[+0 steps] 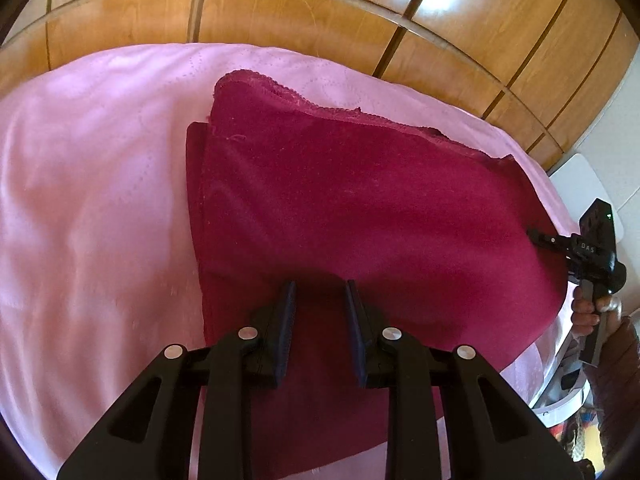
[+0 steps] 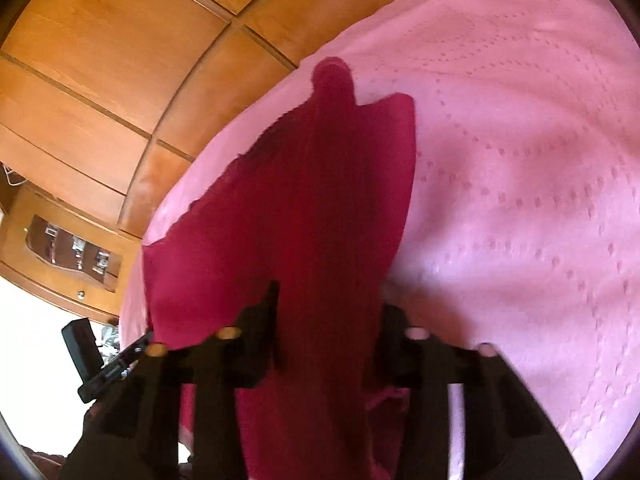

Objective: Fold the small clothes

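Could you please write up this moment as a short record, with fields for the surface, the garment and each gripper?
surface: pink bedspread, wooden wardrobe behind
garment: dark red garment, lying on the bedspread in overlapping layers, lace trim at its far edge
left gripper: open, over the garment's near part, nothing pinched
right gripper: shut on a fold at the garment's side edge
note: right wrist view is blurred
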Demonstrator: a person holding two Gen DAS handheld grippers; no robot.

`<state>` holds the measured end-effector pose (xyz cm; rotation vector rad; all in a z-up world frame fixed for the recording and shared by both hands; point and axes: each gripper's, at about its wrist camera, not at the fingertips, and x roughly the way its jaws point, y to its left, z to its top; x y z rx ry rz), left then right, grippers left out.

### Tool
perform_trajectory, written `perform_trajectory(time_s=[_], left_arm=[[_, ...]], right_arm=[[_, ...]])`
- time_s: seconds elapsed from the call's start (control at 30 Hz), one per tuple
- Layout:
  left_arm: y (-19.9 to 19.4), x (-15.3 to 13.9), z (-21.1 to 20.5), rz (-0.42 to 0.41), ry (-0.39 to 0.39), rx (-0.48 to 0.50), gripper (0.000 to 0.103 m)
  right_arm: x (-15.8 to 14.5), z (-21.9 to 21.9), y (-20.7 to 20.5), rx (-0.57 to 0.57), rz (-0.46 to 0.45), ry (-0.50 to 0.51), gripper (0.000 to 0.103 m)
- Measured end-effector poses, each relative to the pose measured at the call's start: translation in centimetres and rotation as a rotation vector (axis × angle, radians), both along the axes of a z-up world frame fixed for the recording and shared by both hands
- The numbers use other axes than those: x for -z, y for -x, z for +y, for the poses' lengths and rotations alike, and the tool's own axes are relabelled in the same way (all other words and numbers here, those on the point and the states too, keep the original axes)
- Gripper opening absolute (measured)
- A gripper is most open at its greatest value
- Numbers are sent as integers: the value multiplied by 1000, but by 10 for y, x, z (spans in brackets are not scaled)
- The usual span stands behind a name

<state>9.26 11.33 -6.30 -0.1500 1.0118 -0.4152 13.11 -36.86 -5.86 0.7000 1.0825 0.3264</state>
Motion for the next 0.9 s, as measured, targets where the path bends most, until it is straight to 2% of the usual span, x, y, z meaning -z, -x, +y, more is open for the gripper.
perform_trajectory(time_s=[0.13, 0.27, 0.4, 0.53, 0.7, 0.77, 0.9], left_arm=[[1, -3, 0, -4, -7, -4, 24], [11, -18, 4, -49, 2, -18, 24], [12, -16, 11, 0, 81, -19, 24], [10, -14, 28, 46, 217, -49, 24], [8, -16, 42, 58, 303, -47, 24], [6, -19, 47, 58, 359, -47, 24], [5, -24, 63, 59, 461, -73, 24]], right_arm=[[-20, 15, 7, -5, -32, 26, 26], [-57, 33, 12, -9, -107, -16, 25], [-97, 76, 11, -94, -180, -8, 24], [-121, 135, 5, -211, -203, 39, 23], [-125, 216, -8, -337, -197, 86, 20], [-118, 256, -14, -391, -181, 133, 20], [-90, 305, -16, -462, -144, 209, 19]])
